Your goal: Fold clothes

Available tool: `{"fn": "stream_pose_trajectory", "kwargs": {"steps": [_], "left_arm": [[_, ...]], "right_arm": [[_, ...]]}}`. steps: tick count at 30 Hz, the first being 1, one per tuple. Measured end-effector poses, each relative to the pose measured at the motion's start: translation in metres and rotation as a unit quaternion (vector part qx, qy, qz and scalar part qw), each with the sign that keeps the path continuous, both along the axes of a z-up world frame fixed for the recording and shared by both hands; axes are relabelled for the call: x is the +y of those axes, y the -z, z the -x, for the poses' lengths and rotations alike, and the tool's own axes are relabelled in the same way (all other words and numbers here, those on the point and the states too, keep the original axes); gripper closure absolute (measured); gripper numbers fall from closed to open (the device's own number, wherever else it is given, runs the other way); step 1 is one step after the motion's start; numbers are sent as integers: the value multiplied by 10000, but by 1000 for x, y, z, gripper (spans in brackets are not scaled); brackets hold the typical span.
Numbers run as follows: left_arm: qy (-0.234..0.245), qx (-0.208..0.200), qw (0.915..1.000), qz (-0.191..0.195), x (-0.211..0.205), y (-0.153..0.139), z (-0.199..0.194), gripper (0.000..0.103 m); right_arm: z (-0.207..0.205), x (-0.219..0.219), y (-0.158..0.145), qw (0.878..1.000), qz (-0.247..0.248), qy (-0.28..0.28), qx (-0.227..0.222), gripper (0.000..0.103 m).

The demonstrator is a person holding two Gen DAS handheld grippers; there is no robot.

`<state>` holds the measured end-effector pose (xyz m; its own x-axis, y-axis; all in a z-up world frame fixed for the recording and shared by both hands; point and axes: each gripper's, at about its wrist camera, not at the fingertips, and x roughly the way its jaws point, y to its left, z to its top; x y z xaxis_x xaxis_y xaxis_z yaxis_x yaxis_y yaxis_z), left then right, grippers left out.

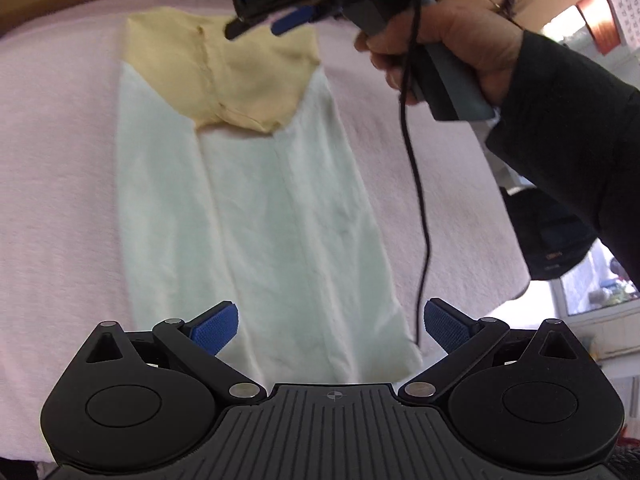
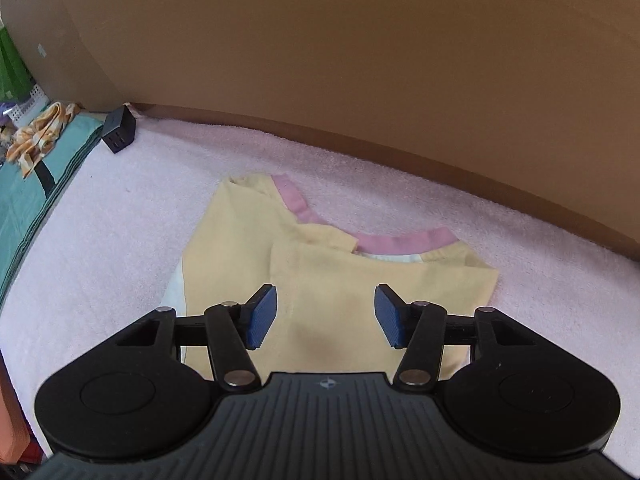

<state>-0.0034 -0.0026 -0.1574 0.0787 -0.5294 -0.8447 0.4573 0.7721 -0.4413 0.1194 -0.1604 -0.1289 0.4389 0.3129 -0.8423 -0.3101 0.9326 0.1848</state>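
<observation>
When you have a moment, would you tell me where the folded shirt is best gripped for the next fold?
Probably at the hem end of the shirt, its two near corners, coming from the left tool's side. It lies flat as a long strip with sleeves folded in, so that free short edge could be lifted toward the pink collar.
</observation>
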Motion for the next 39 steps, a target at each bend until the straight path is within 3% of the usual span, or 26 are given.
{"fn": "stream_pose_trajectory", "kwargs": {"steps": [4, 8, 15, 20, 24, 27, 30, 33, 39], "left_arm": [[-410, -136, 9987, -269, 16, 8, -15, 0], [-377, -214, 9970, -637, 16, 23, -15, 0], [173, -132, 9952, -952, 9, 48, 4, 0], [813, -615, 9854, -1362, -2, 49, 28, 0], [819, -576, 9870, -1260, 5, 38, 29, 0], [598, -738, 9902, -1027, 14, 20, 24, 0], [363, -881, 9909, -951, 16, 12, 13, 0], [314, -838, 9906, -1032, 10, 19, 2, 0], [687, -568, 9883, -1237, -5, 46, 8, 0]], "right_arm": [[-4, 13, 6, 9999, 75, -96, 1, 45], [-5, 23, 8, 9998, 139, -129, -13, 45], [-7, 34, 17, 9994, 250, -216, 78, 45], [-9, 36, 25, 9991, 354, -211, 114, 43], [-9, 33, 15, 9998, 206, -73, 5, 43], [-11, 31, 4, 9999, -58, -71, -127, 43], [-17, 38, 6, 9999, 8, -122, -100, 43], [-23, 43, 16, 9999, 19, -96, 33, 43], [-26, 44, 23, 9998, -113, -3, 192, 38]]}}
